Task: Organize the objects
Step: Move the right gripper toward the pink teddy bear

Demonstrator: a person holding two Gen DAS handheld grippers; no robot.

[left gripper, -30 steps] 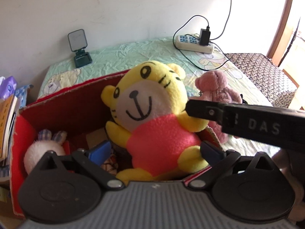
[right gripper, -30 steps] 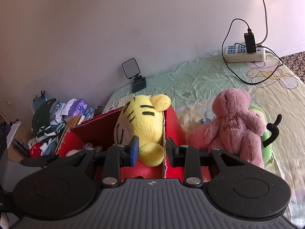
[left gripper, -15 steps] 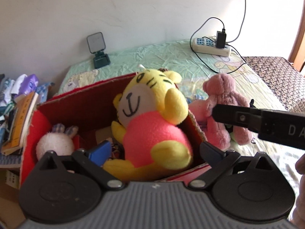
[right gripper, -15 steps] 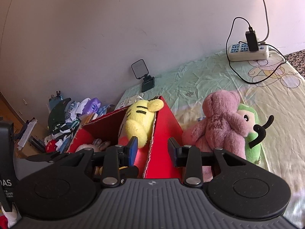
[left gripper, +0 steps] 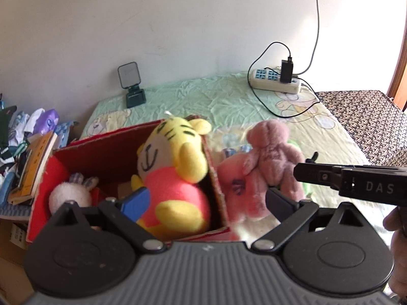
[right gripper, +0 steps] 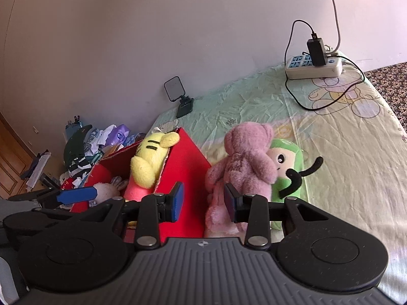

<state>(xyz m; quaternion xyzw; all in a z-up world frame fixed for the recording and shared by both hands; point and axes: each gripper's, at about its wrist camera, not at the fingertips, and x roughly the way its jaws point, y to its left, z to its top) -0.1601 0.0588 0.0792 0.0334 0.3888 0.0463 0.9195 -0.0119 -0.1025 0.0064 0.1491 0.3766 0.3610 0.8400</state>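
A red cardboard box (left gripper: 101, 150) (right gripper: 185, 162) stands at the bed's left edge. A yellow tiger plush in a pink shirt (left gripper: 175, 175) (right gripper: 150, 162) sits inside it, beside a white bunny plush (left gripper: 70, 195). A pink bear plush (left gripper: 269, 157) (right gripper: 244, 162) lies on the bed right of the box, against a green plush (right gripper: 287, 170). My left gripper (left gripper: 206, 200) is open and empty above the box's near side. My right gripper (right gripper: 202, 200) is open and empty between the box wall and the pink bear; its body shows in the left wrist view (left gripper: 356, 183).
A green bedsheet (right gripper: 343, 152) covers the bed. A power strip with a charger and cables (left gripper: 277, 81) (right gripper: 315, 63) lies at the back by the wall. A small dark stand (left gripper: 132, 86) (right gripper: 180, 99) sits near the wall. Books and clutter (left gripper: 28, 157) pile up left of the box.
Both grippers have pulled back and away from the tiger plush, which stays in the box, leaning against its right wall. My right gripper has shifted right toward the pink bear.
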